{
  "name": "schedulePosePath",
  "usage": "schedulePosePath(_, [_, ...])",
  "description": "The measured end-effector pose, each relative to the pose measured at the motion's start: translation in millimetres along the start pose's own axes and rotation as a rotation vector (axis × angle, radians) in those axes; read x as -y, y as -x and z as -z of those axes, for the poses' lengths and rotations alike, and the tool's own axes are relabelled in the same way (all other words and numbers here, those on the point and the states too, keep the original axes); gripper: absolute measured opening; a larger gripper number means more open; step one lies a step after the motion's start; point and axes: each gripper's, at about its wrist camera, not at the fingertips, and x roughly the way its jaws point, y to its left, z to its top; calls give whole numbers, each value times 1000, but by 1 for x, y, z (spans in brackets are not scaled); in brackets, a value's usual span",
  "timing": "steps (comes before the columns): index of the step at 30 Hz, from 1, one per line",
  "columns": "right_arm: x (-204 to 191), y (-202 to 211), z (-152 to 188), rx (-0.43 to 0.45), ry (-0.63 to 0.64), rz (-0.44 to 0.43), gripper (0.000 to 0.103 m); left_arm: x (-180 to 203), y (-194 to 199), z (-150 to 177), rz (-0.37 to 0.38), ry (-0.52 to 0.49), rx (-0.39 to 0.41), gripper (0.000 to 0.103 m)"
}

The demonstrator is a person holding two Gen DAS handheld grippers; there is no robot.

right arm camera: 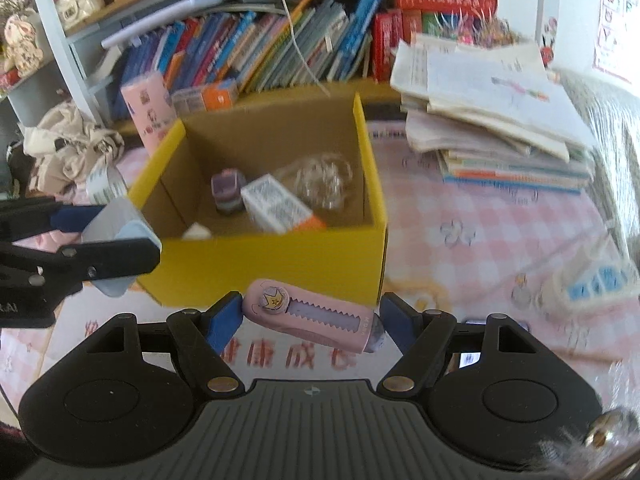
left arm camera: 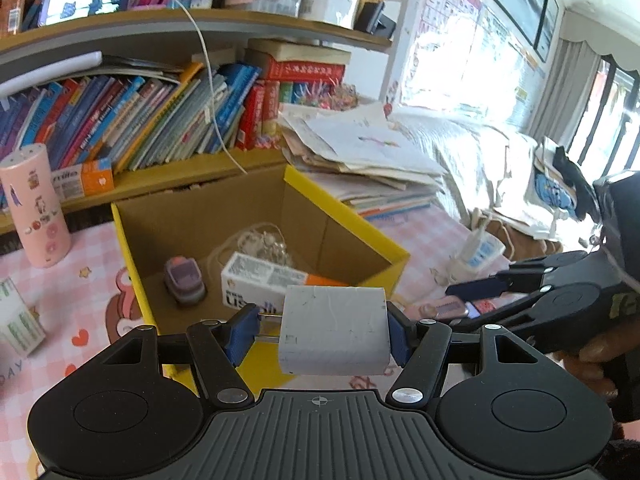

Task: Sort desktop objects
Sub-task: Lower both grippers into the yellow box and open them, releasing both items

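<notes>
A yellow cardboard box (left arm camera: 344,216) stands open on the pink checked cloth, just ahead of both grippers. Inside it lie a purple toy (left arm camera: 184,280), a white and orange carton (left arm camera: 264,280) and a clear plastic bag (left arm camera: 264,244). My left gripper (left arm camera: 320,328) is shut on a white plug adapter (left arm camera: 334,328), held over the box's near edge, its metal prongs against the left pad. My right gripper (right arm camera: 312,316) is shut on a pink case with a star sticker (right arm camera: 312,316), in front of the box (right arm camera: 280,256). Each gripper shows in the other's view: the right gripper (left arm camera: 472,300), the left gripper (right arm camera: 116,232).
A pink tumbler (left arm camera: 34,208) stands left of the box, with a green and white carton (left arm camera: 16,320) nearer. A pile of papers and books (right arm camera: 492,112) lies to the right. A white and blue power strip (right arm camera: 592,284) rests on the cloth. Bookshelves (left arm camera: 140,120) stand behind.
</notes>
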Motion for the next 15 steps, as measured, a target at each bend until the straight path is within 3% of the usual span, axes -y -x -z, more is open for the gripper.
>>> schedulePosePath(9, [10, -5, -56, 98, 67, -48, 73, -19, -15, -24, -83, 14, 41, 65])
schedulePosePath(15, [-4, -42, -92, 96, 133, -93, 73, -31, -45, -29, -132, 15, -4, 65])
